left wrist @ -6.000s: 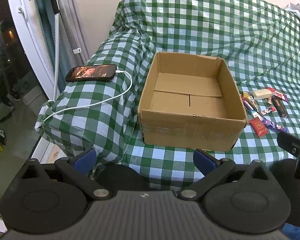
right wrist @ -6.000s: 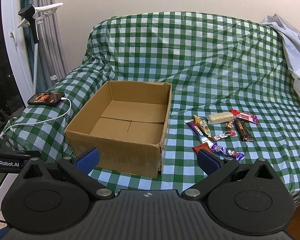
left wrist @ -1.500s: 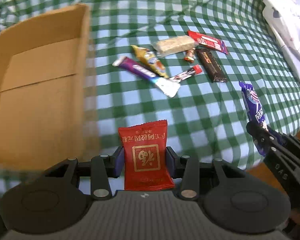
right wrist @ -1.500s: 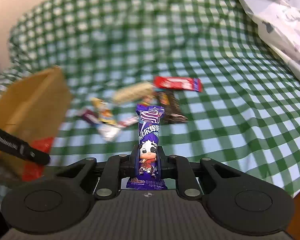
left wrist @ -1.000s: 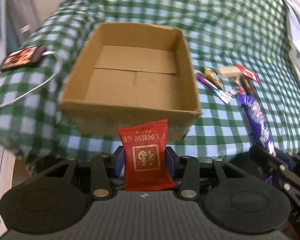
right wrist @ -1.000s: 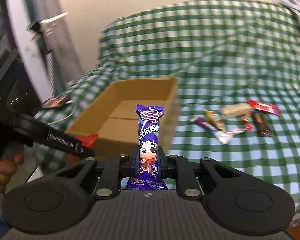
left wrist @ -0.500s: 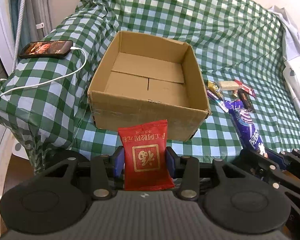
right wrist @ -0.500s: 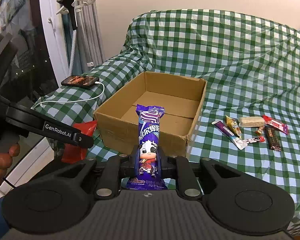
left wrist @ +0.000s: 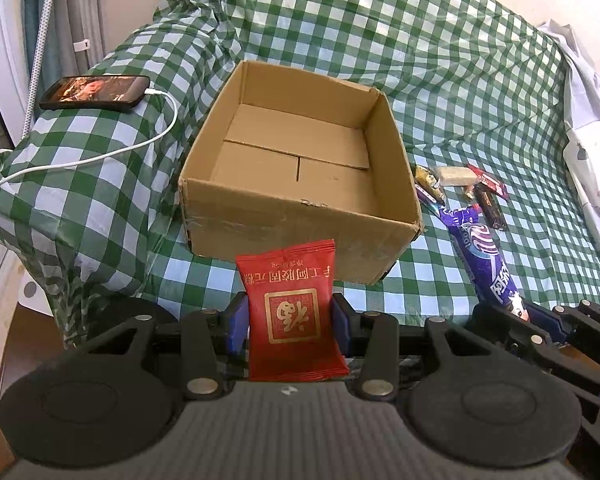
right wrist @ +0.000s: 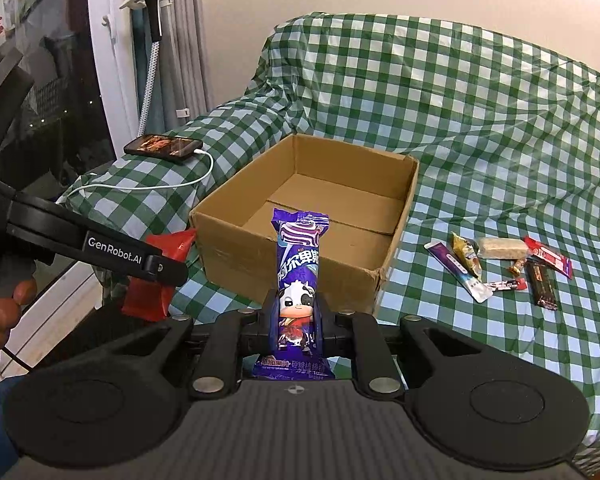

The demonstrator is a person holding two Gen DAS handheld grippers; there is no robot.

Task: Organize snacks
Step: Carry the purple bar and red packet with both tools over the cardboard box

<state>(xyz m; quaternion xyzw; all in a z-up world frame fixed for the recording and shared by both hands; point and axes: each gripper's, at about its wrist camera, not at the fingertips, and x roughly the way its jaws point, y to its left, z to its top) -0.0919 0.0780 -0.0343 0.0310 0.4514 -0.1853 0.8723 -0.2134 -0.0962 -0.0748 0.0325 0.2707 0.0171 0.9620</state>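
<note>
Before the near wall of the cardboard box (left wrist: 300, 224), both grippers are held level, short of the box and side by side; left gripper (left wrist: 290, 318) closed on the lower half of a red snack packet (left wrist: 292, 308), which stands upright between the blue pads with its top edge overlapping the box's front wall in the left wrist view; right gripper (right wrist: 298, 316) closed on the lower part of a purple cow-print candy bar (right wrist: 298, 276), likewise upright, its top reaching the box's near rim in the right wrist view; each gripper appears in the other's view, the right at the lower right edge (left wrist: 540, 320) and the left at the left edge (right wrist: 156, 268), with the person's left hand (right wrist: 0, 320) on its handle; box open-topped, nothing visible inside it, resting on the green checked cover (right wrist: 480, 120) of a couch; remaining snacks (right wrist: 500, 268) clustered on the cover to the right of the box, apart from it; phone (left wrist: 94, 92) with white cable (left wrist: 100, 156) on the covered armrest left of the box; white cloth (left wrist: 592, 128) at the cover's right edge
</note>
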